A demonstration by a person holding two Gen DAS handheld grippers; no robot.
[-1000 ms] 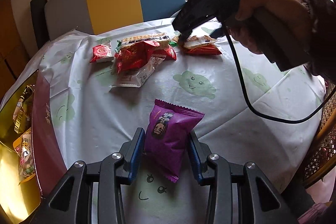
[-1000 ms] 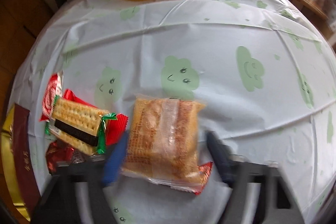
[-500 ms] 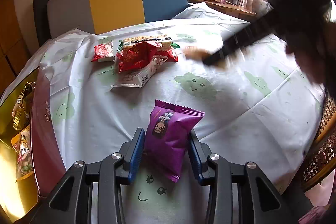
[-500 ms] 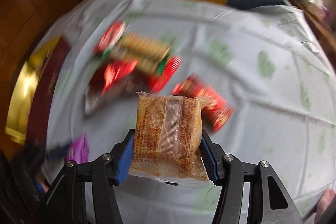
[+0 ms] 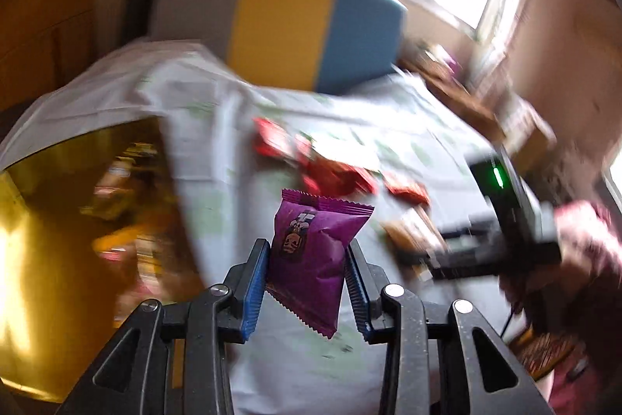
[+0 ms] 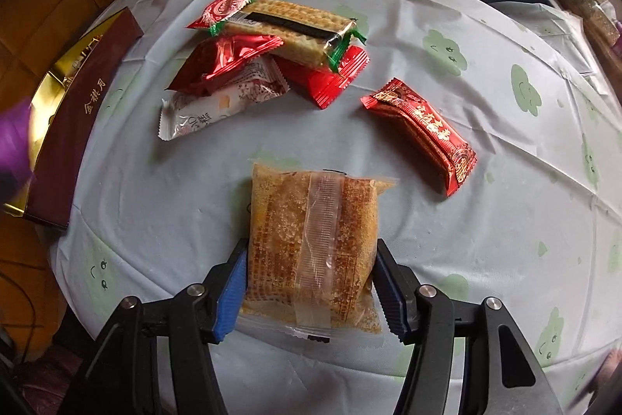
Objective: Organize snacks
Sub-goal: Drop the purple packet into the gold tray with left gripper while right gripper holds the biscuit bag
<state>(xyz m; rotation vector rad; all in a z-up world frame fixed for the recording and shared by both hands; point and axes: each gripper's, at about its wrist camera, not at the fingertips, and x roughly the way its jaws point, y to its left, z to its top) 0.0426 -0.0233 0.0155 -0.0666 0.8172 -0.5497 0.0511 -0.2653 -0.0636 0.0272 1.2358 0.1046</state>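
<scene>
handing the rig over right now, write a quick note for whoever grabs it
Left claw: shut on the purple packet, lifted, beside the gold box.
Right claw: shut on the clear-wrapped brown cake, held above the table.
On the table: a pile of red packets, a cracker pack and a white packet; a long red bar lies apart from it.
Done: a few snacks appear to sit in the box, though they are blurred.
Left: box both held items, then the rest.
</scene>
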